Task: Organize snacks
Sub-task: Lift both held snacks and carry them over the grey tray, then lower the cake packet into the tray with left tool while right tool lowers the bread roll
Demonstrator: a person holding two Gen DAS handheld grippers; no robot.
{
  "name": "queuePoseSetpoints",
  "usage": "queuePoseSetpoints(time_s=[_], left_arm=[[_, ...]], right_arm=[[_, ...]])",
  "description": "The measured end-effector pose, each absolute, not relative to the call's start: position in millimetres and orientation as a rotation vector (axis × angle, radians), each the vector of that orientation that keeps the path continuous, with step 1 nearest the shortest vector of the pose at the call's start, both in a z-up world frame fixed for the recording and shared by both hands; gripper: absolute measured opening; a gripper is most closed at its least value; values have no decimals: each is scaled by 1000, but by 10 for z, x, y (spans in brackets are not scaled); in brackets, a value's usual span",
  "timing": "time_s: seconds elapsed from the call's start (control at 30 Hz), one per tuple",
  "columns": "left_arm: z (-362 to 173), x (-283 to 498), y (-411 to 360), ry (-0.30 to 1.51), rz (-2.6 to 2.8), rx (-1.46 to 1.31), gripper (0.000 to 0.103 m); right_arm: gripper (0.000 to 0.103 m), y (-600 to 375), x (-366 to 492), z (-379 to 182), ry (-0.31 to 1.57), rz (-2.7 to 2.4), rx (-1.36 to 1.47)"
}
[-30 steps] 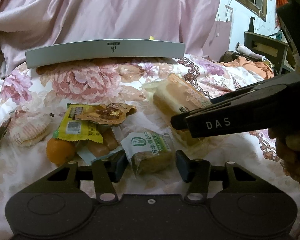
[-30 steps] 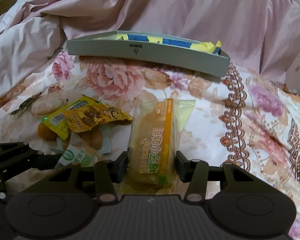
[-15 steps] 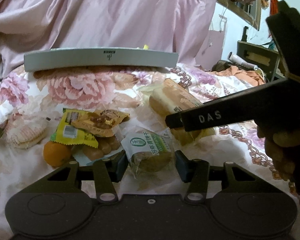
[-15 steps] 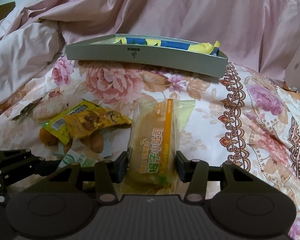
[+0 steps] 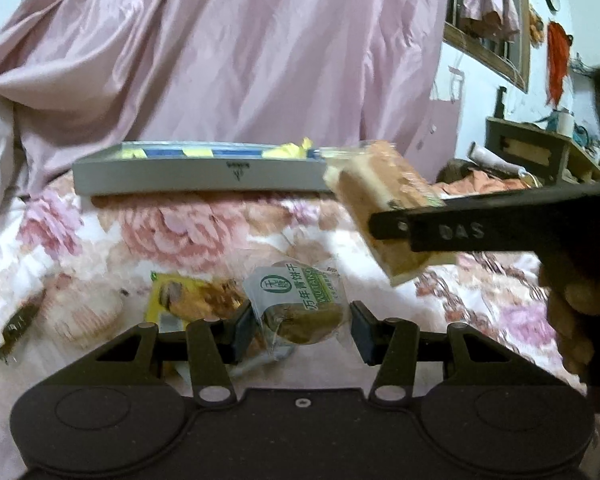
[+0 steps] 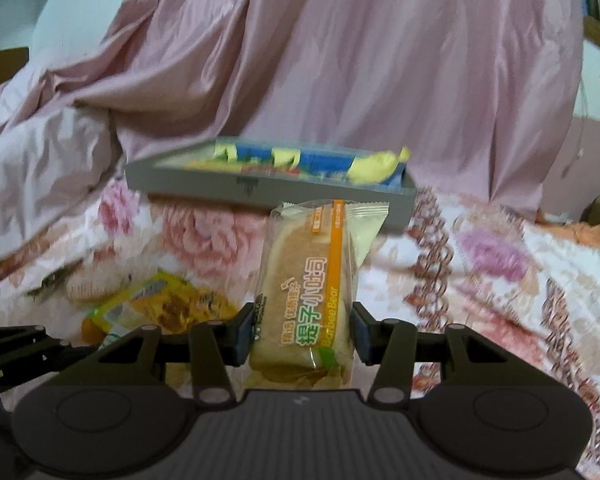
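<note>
Two snack packets are clear of the flowered bedspread [image 5: 203,232], one in each hand-held gripper. The left hand-held gripper [image 5: 303,326] pinches a small green-labelled biscuit packet [image 5: 300,304] between its pads, just above the loose snacks on the near left of the bed. The right hand-held gripper [image 6: 303,330] clamps the near end of a long bread packet [image 6: 312,292] with an orange stripe; its far end points at the grey tray [image 6: 259,190]. The tray sits on the far part of the bed against the pink quilt [image 6: 340,60] and holds blue and yellow packets [image 6: 340,160]. A yellow snack packet [image 5: 187,300] lies below on the bedspread, left of the biscuit.
</note>
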State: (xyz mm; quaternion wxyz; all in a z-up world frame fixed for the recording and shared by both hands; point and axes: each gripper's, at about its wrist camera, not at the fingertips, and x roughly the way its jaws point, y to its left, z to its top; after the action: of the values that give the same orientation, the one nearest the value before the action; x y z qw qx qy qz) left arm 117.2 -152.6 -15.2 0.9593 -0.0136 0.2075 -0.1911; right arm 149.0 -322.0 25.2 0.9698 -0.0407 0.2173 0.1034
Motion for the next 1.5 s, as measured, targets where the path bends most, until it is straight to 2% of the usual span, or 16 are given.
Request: queuePoseSetpoints(time_s=[0.37,0.77,1.1,1.5], left_arm=[[432,1649,-1473,327,-253,-84,52],[926,2380,-1400,254,-139,-88,53],[915,2931,-1485,252,-102,-41,53],[717,3436,-1487,338,-49,-176,53]], right_arm=[[53,-3243,1463,499,307,176,-88],[54,-3217,1901,794,149,134,-48],[54,-3154,2464,754,74,169,-23],[54,-3299,2887,441,142,171,12]])
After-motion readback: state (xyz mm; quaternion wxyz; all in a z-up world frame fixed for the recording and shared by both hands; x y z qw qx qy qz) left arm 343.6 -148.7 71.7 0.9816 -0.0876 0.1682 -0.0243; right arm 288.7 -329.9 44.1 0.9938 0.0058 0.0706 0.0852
